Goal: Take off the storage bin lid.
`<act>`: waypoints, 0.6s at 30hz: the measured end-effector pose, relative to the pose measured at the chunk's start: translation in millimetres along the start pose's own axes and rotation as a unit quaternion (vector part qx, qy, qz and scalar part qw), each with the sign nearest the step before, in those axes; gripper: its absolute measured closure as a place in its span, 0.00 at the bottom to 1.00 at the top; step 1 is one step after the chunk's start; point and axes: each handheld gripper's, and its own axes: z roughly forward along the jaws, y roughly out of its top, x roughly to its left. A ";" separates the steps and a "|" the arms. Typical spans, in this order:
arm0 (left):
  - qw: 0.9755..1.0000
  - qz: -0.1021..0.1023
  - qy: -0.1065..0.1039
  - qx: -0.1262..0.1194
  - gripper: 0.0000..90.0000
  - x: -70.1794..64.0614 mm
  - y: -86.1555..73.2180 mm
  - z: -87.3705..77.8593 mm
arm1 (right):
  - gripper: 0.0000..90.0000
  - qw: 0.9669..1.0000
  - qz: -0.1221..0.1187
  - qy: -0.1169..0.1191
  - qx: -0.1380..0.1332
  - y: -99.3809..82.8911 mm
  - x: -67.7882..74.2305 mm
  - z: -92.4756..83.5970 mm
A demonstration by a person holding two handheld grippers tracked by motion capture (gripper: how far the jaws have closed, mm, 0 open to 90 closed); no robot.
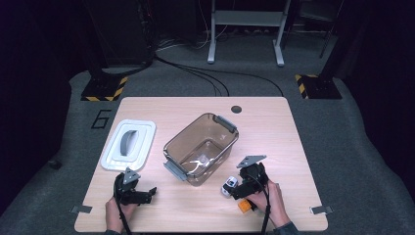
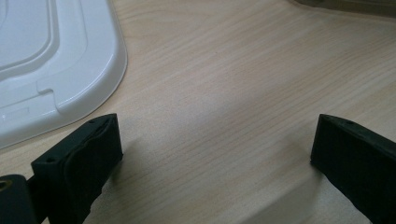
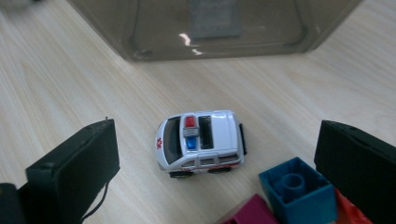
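Observation:
A clear brownish plastic container (image 1: pixel 201 148) with grey latches stands in the middle of the table, and its front wall (image 3: pixel 210 28) fills the top of the right gripper view. Its white lid (image 1: pixel 129 144) lies flat to the left; a corner of the lid (image 2: pixel 51 60) lies beyond my left gripper (image 2: pixel 215 161). A white toy ambulance (image 3: pixel 201 142) sits on the wood between the jaws of my right gripper (image 3: pixel 217 163), which stands open over it. The toy ambulance (image 1: pixel 229 185) lies just in front of the container. My left gripper (image 1: pixel 142 195) is open above bare wood.
A blue brick (image 3: pixel 299 192), a magenta brick (image 3: pixel 252 212) and an orange piece (image 1: pixel 244 206) lie close to the right gripper. A dark round hole (image 1: pixel 236 109) marks the table's far edge. Beyond the table are grey carpet, cables and stands.

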 end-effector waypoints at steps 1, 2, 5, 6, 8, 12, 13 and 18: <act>1.000 0.000 0.000 0.000 0.02 0.0 0.0 0.0 | 0.00 1.000 -0.006 0.000 0.006 0.0 1.4 3.2; 1.000 0.000 0.000 0.000 0.02 0.0 0.0 0.0 | 0.00 1.000 -0.006 -0.003 0.011 0.2 4.2 6.3; 1.000 0.000 0.000 0.000 0.02 0.0 0.0 0.0 | 0.00 0.999 -0.013 -0.003 0.034 0.6 9.9 15.9; 1.000 0.000 0.000 0.000 0.02 0.0 0.0 0.0 | 0.00 0.999 -0.015 -0.008 0.039 0.7 11.2 18.1; 1.000 0.000 0.000 0.000 0.02 0.0 0.0 0.0 | 0.01 0.999 -0.018 -0.008 0.050 1.4 13.3 22.5; 1.000 0.000 0.000 0.000 0.02 0.0 0.0 0.0 | 0.07 0.997 -0.026 -0.016 0.065 3.1 17.0 29.3; 1.000 0.000 0.000 0.000 0.02 0.0 0.0 0.0 | 0.09 0.997 -0.026 -0.017 0.071 3.5 17.8 31.1; 1.000 0.000 0.000 0.000 0.02 0.0 0.0 0.0 | 0.16 0.995 -0.027 -0.029 0.091 4.8 20.5 39.3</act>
